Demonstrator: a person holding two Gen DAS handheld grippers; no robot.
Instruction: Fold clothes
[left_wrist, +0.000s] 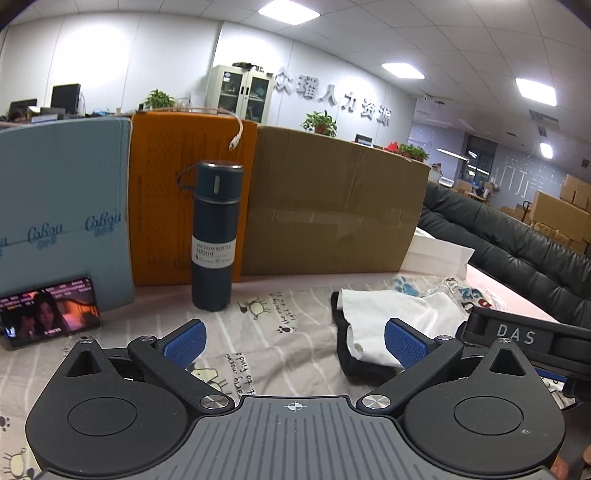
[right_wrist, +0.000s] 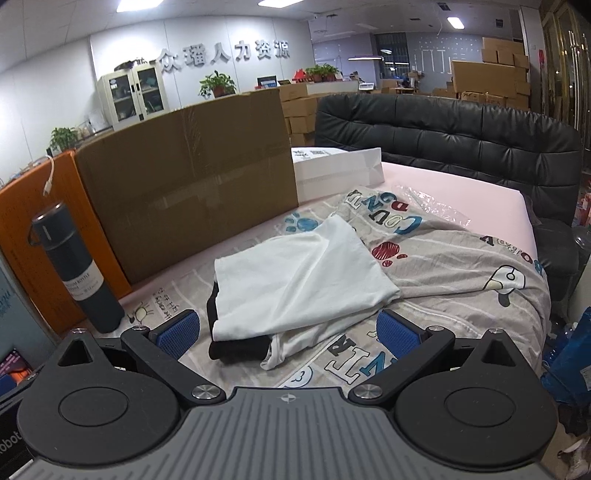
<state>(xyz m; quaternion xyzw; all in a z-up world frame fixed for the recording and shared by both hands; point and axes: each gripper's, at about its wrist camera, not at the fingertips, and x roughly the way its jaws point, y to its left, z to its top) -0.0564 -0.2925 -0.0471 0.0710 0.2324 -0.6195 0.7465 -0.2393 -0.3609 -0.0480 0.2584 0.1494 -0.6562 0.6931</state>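
A phone (left_wrist: 50, 312) is glowing far left, a bottle (left_wrist: 214, 236) is standing before the boxes (left_wrist: 332, 203), and both the left gripper (left_wrist: 293, 341) and right gripper (right_wrist: 288, 330) are gaping wide and empty over the sheet (right_wrist: 443, 273), where the white shirt (right_wrist: 295, 280) is lying folded.
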